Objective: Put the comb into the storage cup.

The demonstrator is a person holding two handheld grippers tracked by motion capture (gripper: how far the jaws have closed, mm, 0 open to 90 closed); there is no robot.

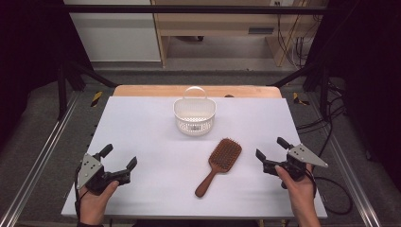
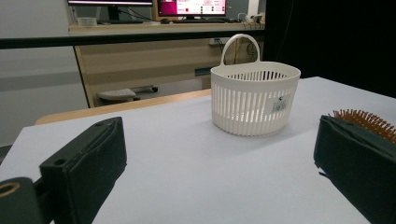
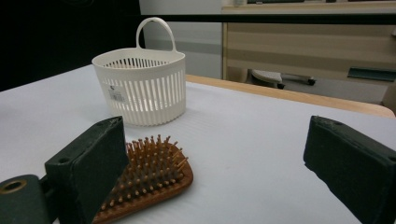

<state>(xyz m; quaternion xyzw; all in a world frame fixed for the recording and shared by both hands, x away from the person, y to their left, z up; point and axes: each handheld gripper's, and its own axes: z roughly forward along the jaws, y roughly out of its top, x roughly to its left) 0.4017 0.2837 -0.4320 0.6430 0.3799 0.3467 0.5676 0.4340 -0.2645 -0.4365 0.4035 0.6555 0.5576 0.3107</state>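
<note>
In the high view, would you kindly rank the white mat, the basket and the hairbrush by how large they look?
1. White mat, by far the largest.
2. Basket and hairbrush look alike: the brush is longer but slimmer, and the basket lies farther from the camera, so I won't rank them.

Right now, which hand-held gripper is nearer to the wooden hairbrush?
Right. The right hand-held gripper sits just right of the hairbrush; the left hand-held gripper is farther away, across the table to its left.
</note>
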